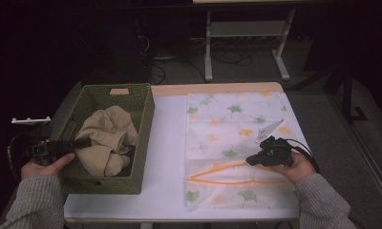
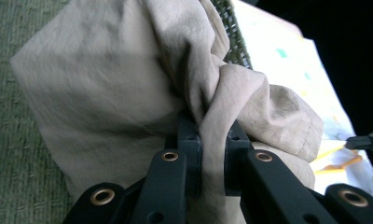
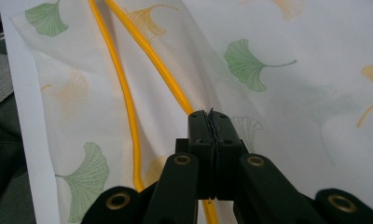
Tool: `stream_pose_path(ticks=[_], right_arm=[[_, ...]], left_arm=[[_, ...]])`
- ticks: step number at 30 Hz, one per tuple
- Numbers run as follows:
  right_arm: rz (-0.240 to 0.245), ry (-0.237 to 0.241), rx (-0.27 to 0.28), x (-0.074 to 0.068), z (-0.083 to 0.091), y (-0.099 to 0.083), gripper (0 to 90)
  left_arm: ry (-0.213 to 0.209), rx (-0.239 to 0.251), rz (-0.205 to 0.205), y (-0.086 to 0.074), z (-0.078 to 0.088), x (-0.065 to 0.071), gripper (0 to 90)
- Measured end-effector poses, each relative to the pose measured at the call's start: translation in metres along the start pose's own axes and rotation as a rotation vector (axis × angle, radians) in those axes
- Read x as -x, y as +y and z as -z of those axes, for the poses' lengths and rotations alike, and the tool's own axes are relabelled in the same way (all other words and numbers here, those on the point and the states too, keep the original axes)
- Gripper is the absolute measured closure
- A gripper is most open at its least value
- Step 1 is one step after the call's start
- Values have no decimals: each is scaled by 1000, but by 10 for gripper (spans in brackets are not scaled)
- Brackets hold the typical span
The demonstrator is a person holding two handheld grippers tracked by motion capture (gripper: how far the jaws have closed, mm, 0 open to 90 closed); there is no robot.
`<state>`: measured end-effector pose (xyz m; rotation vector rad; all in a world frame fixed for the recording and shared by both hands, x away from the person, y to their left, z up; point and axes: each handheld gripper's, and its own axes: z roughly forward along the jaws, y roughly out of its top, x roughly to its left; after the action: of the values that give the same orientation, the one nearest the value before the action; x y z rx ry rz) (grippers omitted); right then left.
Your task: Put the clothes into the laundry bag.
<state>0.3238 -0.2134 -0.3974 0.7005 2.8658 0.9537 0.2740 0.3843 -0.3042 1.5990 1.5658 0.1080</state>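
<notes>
At the left of the high view, the left gripper (image 1: 86,142) is held over the rim of a green woven basket (image 1: 143,138) that sits on the left part of the table (image 1: 167,143). A crumpled beige cloth (image 1: 108,138) lies inside the basket, at the middle left of the frame. In the left gripper view, a fold of the beige cloth (image 2: 128,93) is seen pinched between the two black jaws, so the left gripper (image 2: 212,154) is clenched on the fabric; the basket's woven wall (image 2: 17,116) is seen behind the cloth at the left of that frame.

To the right, a white mesh bag (image 1: 232,138) printed with green and yellow leaves is spread flat on the table, and its orange zipper (image 1: 227,174) gapes open in the lower middle of the high view. The right gripper (image 1: 250,160) is held at the right end of that zipper, at the lower right of the frame. In the right gripper view, the jaws of the right gripper (image 3: 211,126) are pressed together on the orange zipper (image 3: 147,56) edge of the mesh bag (image 3: 292,116), and the two orange bands are seen running away toward the upper left.
</notes>
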Motion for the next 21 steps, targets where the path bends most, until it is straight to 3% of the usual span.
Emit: stream_pose_path(ticks=[8,15,21], right_arm=[[-15,13,19,7,7,6,883],[-14,16,26,11,8,17,883],[-17,19,35,14,12,21,883]], left_arm=[[-50,23,-32,8,12,17,821],[-118,10,-83,12,10,40,822],[-164,22,-94,15,9,52,822]])
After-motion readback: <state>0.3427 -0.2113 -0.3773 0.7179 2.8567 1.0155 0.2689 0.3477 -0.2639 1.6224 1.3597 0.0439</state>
